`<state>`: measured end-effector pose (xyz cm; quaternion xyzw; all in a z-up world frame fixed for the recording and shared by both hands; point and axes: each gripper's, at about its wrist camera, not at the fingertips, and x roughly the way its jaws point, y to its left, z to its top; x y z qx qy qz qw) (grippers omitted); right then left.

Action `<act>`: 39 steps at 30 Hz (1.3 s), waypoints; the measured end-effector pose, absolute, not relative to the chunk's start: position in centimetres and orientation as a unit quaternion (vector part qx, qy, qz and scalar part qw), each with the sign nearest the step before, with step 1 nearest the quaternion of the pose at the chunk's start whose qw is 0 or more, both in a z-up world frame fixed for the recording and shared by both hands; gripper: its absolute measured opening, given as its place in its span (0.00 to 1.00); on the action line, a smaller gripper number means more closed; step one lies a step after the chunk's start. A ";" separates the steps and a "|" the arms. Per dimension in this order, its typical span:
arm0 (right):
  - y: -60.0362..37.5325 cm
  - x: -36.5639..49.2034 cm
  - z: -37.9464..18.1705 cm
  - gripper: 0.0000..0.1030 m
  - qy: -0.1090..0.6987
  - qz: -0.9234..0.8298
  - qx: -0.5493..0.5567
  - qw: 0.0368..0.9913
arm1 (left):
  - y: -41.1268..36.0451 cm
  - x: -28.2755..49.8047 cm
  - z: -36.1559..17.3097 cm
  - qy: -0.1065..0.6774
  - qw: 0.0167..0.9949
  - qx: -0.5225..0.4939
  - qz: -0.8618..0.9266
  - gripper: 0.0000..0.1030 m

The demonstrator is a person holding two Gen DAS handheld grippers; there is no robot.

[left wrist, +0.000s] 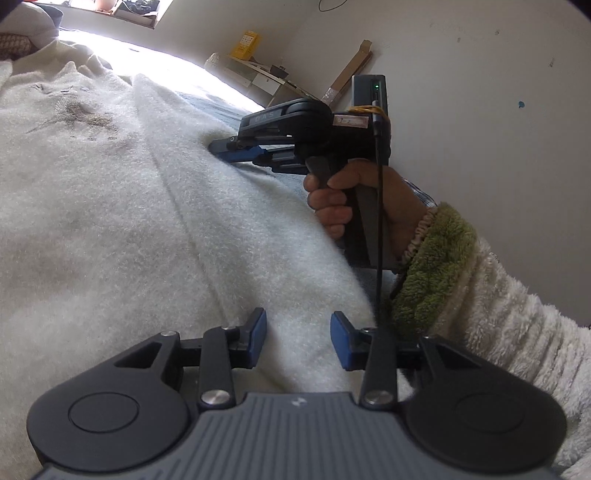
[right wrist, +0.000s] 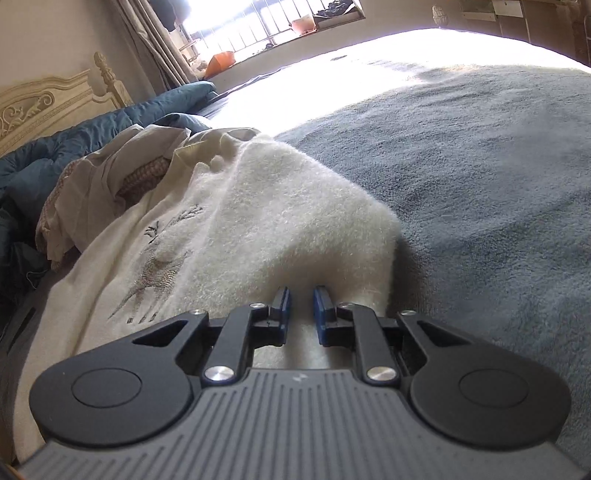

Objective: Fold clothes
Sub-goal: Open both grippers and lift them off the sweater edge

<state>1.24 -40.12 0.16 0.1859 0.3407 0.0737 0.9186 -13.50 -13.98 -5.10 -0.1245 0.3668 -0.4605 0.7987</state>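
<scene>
Sunlight pours through a barred window onto a bed covered with a grey-blue blanket, and a fluffy white sweater lies spread across it.

From the left wrist camera, the left gripper sits low over the sweater with its blue pads spread apart, white fleece showing in the gap and nothing pinched. Past it a person's hand, in a green cuff and white fleece sleeve, grips the handle of the right gripper, whose tips press into the sweater's edge; whether they are open or closed is hidden from here. A pale wall stands behind, with a yellow box on a shelf.

From the right wrist camera, the right gripper has its blue pads drawn close, a narrow gap left between them, with the sweater's folded edge running into that gap. I cannot tell whether the cloth is actually pinched. The sweater shows a grey embroidered deer. Beyond it lie a heap of beige clothes, a teal quilt and a carved cream headboard.
</scene>
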 end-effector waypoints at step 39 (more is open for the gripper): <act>-42.7 -4.4 10.2 0.23 0.286 0.090 0.136 0.944 | -12.5 -13.1 -5.1 0.384 0.789 -0.145 -0.457 0.39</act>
